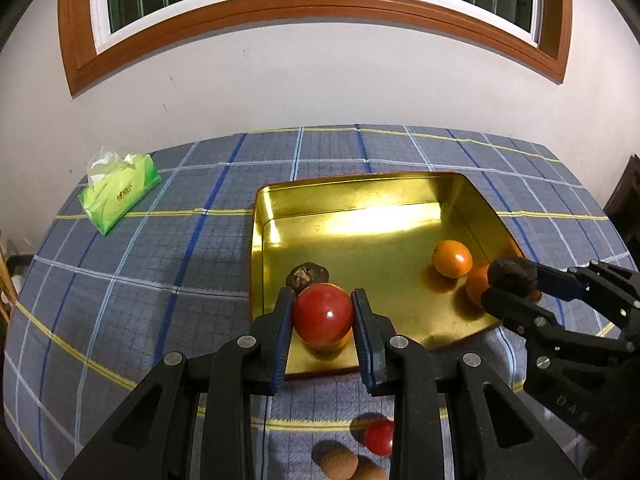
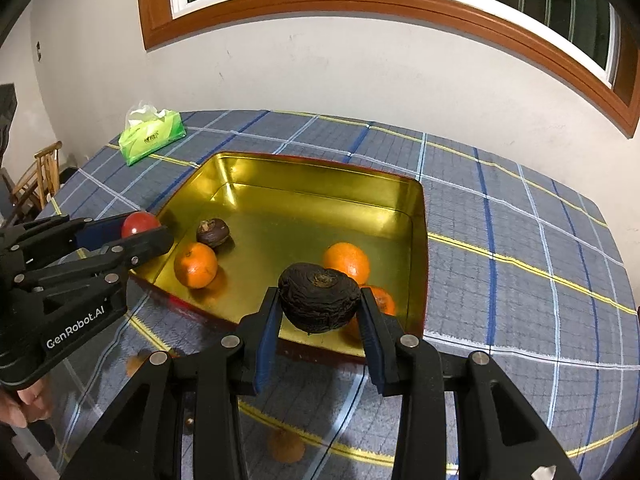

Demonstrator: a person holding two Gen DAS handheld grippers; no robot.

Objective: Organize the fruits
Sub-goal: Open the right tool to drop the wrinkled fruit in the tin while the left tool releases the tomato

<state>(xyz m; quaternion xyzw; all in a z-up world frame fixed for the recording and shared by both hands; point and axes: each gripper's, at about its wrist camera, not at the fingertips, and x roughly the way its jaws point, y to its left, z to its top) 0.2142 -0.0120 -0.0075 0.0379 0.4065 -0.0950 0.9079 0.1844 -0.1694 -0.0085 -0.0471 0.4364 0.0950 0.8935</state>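
Right now two fruits are in the air above the near edge of the gold tray [image 2: 224, 168]. A red fruit [image 1: 323, 314], smooth and shiny, sits clamped between the pads of the left gripper [image 1: 323, 320] over the tray's near left corner. A dark wrinkled fruit [image 2: 318, 298] is pinched the same way in the right gripper [image 2: 318, 312], over the near right corner.

Already lying in the tray are three oranges: one [image 2: 196, 265] toward the near left, two [image 2: 346, 261] by the right wall, the nearer of them partly behind the held fruit. A small dark fruit [image 2: 213, 232] rests close to the left wall. Outside the tray, near the table's front edge, a smaller red fruit [image 1: 379, 437] and two brown ones [image 1: 340, 465] wait on the checked tablecloth [image 1: 132, 288]. A green tissue pack [image 1: 118, 196] lies toward the far left corner.

The step in hand looks like carrying both fruits in for placing. Next, each gripper would need to come down over a bare patch of tray floor, clear of the oranges, and release gently, since round fruit may roll.

The brown fruits are cut off by the frame's lower edge and half hidden under the gripper, so their kind is unclear. What the dark fruits are I cannot tell.
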